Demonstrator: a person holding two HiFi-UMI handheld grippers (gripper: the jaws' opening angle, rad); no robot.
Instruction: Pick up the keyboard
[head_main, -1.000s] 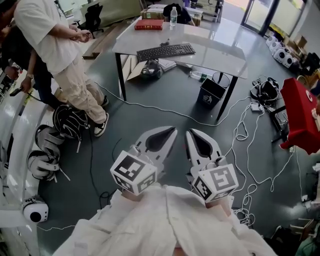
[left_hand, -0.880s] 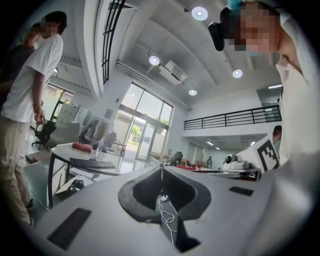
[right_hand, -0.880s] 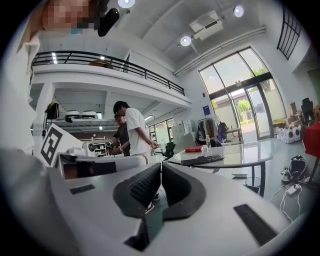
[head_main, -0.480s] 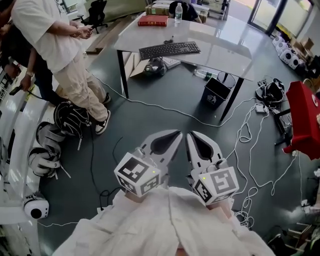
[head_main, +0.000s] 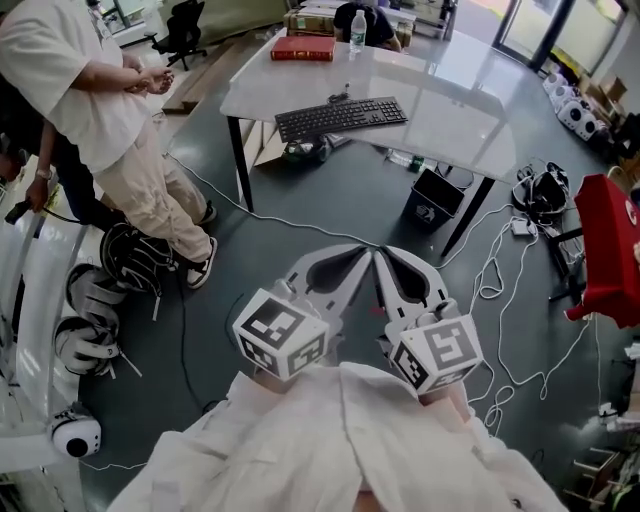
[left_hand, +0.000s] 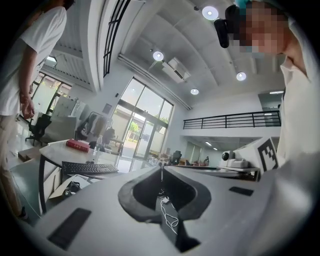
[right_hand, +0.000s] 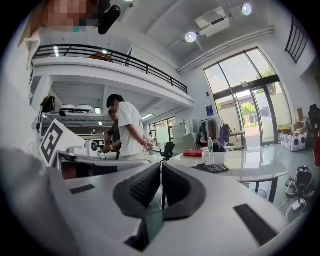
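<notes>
1. The left gripper is held out level in front of the person. Its fingers are closed tip to tip, with nothing between them.
2. The right gripper is held just beside the left one. Its fingers are also pressed together and hold nothing.
3. The tips of the two grippers nearly meet over the dark floor.
4. The keyboard lies flat on the grey bench, near the bench's front edge, with its long side running across the bench.
5. The keyboard is well apart from both pairs of fingers. It lies ahead of them, with open floor between the fingertips and the bench. No finger touches it.
6. In the left gripper view the keyboard sits to the left of the closed tips. In the right gripper view it sits to the right of them.
7. A red book and a water bottle stand at the far side of the bench, behind the keyboard.
8. A black bin stands under the bench.
9. A person in a white shirt stands to the left of the bench.
</notes>
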